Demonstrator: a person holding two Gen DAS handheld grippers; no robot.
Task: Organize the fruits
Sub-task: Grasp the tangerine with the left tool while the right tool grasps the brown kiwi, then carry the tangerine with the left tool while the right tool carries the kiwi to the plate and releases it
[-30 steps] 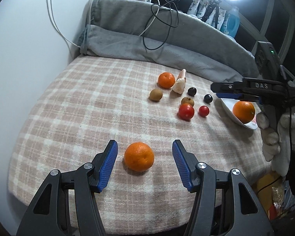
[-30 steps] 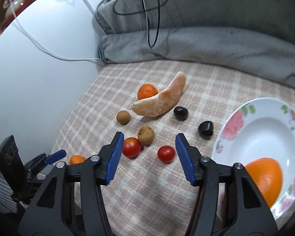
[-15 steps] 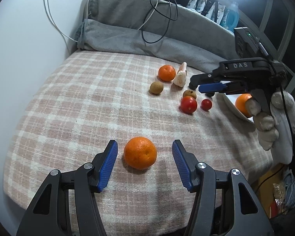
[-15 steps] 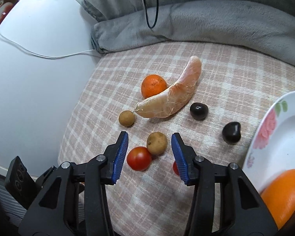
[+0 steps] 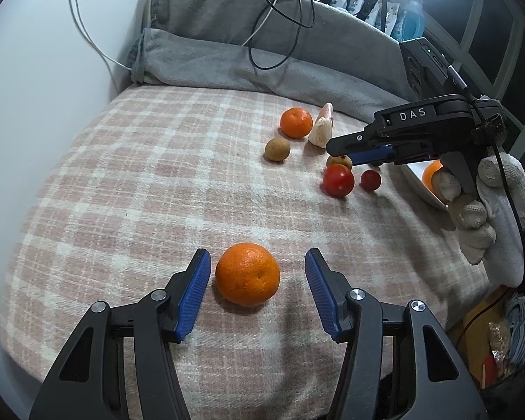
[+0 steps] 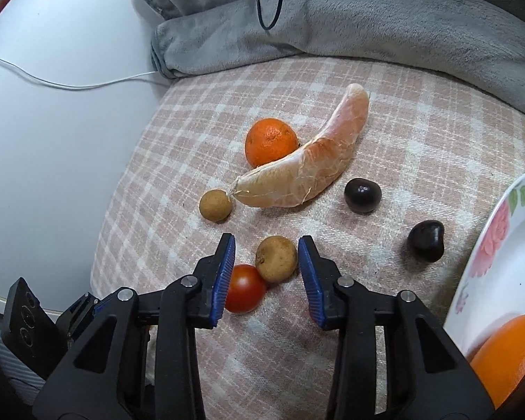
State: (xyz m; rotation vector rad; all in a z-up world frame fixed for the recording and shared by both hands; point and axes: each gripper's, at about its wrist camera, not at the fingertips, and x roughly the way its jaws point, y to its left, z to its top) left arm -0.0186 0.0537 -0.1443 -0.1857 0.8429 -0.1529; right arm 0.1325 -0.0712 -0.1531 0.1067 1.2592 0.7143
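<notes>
Brown longan (image 6: 276, 258) sits between the right gripper (image 6: 266, 273)'s closing blue pads, not yet pinched, with a tomato (image 6: 244, 288) touching it at seven o'clock, so the left pad may catch that tomato and roll both away.

Three oranges (image 5: 246, 274) (image 5: 296, 122) (image 5: 432, 175); two tomatoes (image 5: 338, 181) (image 5: 370, 180), longans (image 5: 277, 148) (image 5: 339, 161), dark fruits (image 6: 362, 195) (image 6: 426, 240) (each).

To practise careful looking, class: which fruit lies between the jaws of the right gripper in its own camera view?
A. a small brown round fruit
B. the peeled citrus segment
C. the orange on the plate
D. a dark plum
A: the small brown fruit sits between the closing jaws of the right gripper, with a red tomato touching it beside the left jaw.
</notes>
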